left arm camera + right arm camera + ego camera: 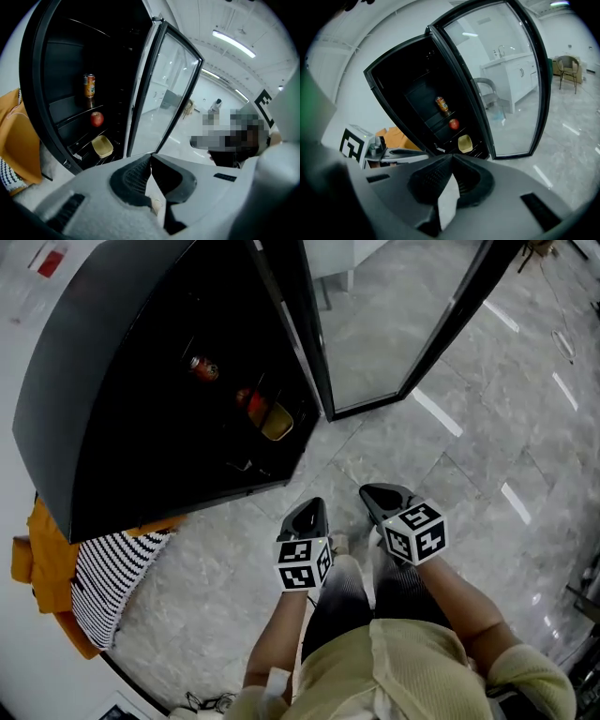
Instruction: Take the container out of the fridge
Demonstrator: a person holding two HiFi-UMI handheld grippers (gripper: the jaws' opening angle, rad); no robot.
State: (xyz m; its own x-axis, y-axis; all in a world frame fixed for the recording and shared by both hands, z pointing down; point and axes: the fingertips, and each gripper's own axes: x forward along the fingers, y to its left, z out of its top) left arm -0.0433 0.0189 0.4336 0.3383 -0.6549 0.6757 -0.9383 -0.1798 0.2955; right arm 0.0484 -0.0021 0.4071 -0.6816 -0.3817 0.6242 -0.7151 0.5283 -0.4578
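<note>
Black fridge (141, 381): stands open in front of me, its glass door (394, 324) swung wide to the right over the grey stone floor (469, 484).
Container (277, 423): pale yellow and shallow, on a low shelf inside the fridge, below the apple (251, 401); neither of my tools touches it.
Writing: the orange can (203, 367) on the upper shelf has a printed label, too small for me to read; my marker cubes (302, 563) carry only black-and-white square patterns.
Left fingers (307, 519): pressed together with nothing between them, well short of the fridge and above the floor.
Right fingers (384, 501): also pressed together and empty, just beside the left pair.
Hand pose: both my forearms reach forward from my body, side by side, and both tools point forward and down, towards the foot of the fridge.
Left gripper view: container (102, 146) sits below the apple (96, 119) and can (89, 86).
Right gripper view: the same stack, can (441, 104), apple (453, 124), container (464, 143).
Beside the fridge: an orange cloth (37, 559) and a striped cloth (108, 577) at its left.
</note>
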